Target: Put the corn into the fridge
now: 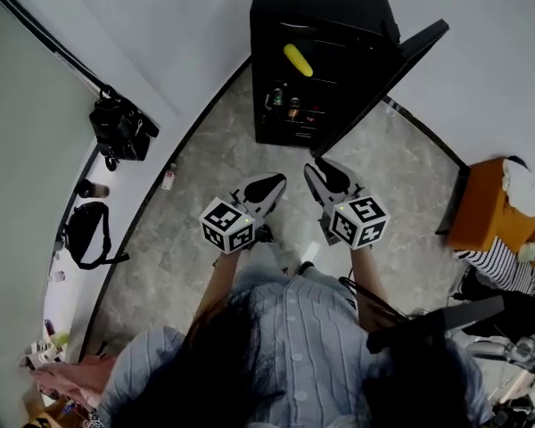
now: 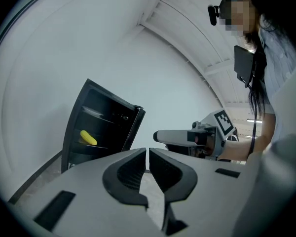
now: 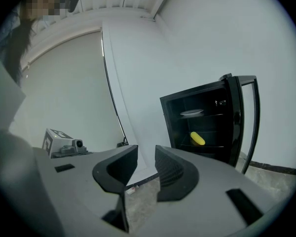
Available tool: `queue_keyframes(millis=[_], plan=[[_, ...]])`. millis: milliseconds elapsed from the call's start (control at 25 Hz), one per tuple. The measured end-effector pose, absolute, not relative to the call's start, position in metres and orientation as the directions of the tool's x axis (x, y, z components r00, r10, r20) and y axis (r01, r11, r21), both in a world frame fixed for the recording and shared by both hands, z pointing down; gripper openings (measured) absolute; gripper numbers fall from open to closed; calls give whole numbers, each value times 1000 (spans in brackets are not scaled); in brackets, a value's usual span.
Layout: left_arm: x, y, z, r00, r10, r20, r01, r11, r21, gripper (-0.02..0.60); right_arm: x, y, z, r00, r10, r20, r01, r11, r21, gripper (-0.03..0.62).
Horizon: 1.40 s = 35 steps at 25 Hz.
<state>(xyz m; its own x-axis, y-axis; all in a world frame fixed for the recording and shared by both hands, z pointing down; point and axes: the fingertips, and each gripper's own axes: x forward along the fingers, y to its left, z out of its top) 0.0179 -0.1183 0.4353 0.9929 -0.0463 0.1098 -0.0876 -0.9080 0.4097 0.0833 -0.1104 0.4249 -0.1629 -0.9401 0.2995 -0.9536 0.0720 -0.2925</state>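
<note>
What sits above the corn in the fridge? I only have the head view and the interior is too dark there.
Observer: A white plate, one level above the corn. It shows in the right gripper view.
Operator: Is the right gripper carrying anything?
Observer: No. The right gripper has its jaws apart, with only floor showing between them.
Operator: And the left?
Observer: The left gripper has its jaws almost together, with nothing between them.
</note>
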Motion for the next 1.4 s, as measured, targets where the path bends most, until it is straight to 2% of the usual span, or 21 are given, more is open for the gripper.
queue_keyframes(millis=[440, 840, 1400], plan=[[42, -65, 403, 984, -164, 68, -177, -915, 363, 9, 99, -44, 407, -240, -944, 228, -937, 164, -308, 98], [53, 8, 396, 972, -228, 62, -235, -903, 359, 8, 96, 26, 412, -344, -910, 231, -918, 274, -287, 74], [34, 88, 395, 960, -275, 50, -274, -890, 365, 8, 69, 98, 409, -430, -882, 195, -879, 359, -312, 48]])
